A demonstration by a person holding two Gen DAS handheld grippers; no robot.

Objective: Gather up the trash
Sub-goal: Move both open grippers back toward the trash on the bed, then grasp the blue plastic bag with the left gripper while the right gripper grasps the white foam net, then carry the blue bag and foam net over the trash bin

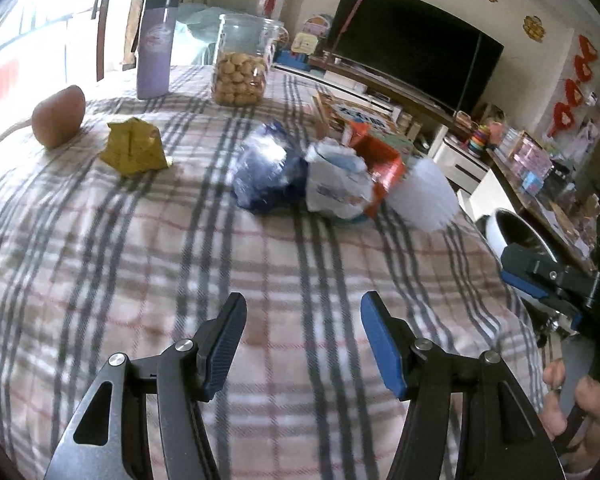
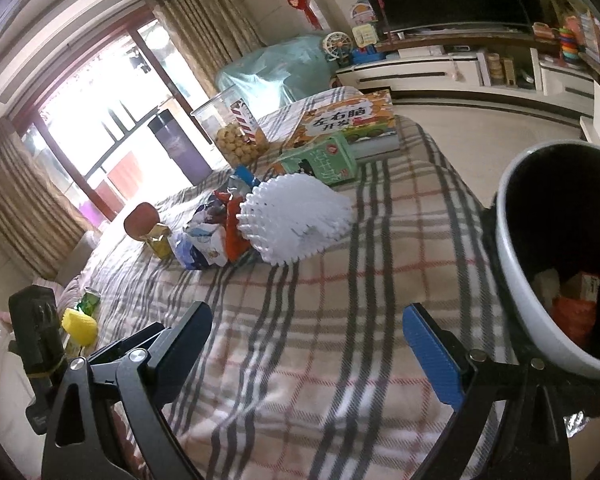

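Note:
Trash lies in a pile mid-table on the plaid cloth: a blue crumpled bag (image 1: 266, 168), a white and orange wrapper (image 1: 340, 184), a white foam fruit net (image 1: 424, 196) and a yellow crumpled paper (image 1: 136, 148). The pile also shows in the right wrist view, with the foam net (image 2: 296, 220) nearest. My left gripper (image 1: 300, 344) is open and empty, short of the pile. My right gripper (image 2: 308, 344) is open and empty beside a white trash bin (image 2: 516, 280) at the table's right edge; the bin holds some trash (image 2: 572, 300).
A purple bottle (image 1: 156, 48), a cookie jar (image 1: 242, 64) and a brown fruit (image 1: 58, 116) stand at the far side. A book (image 2: 348, 120) and a green box (image 2: 324, 156) lie behind the pile. A TV (image 1: 412, 44) stands beyond.

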